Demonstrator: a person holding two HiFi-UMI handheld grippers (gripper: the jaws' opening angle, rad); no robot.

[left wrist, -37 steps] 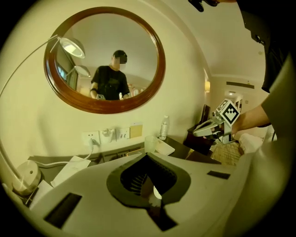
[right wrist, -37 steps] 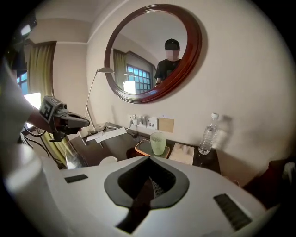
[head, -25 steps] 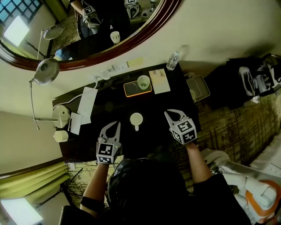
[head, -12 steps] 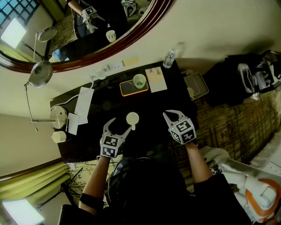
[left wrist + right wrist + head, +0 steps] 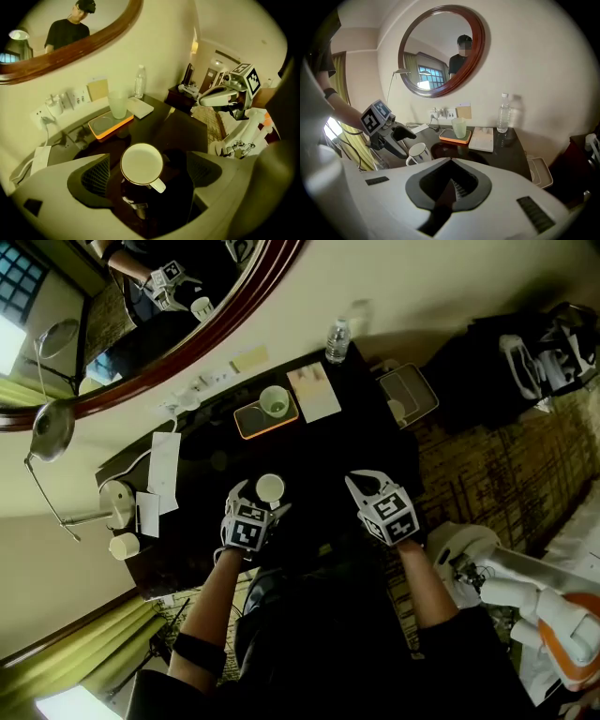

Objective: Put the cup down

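White ceramic cup [image 5: 142, 164] stands upright on the dark glossy tabletop [image 5: 319, 451], between the left gripper's [image 5: 260, 499] jaws. These have just been opening and stand clear of it. The handle juts back toward one jaw, so I judge a careless withdrawal could snag and tip the cup. The right gripper [image 5: 364, 480] is clenched on nothing. An orange-rimmed tray [image 5: 251, 418] carrying a pale green tumbler [image 5: 275, 401] sits well behind, obstructing nothing.

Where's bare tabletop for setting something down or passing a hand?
Bare: the dark strip between the mug and the orange tray; also the right part, from the booklet to the right gripper. Crowded: back edge with tray, booklet, bottle; left end with lamp base and papers.
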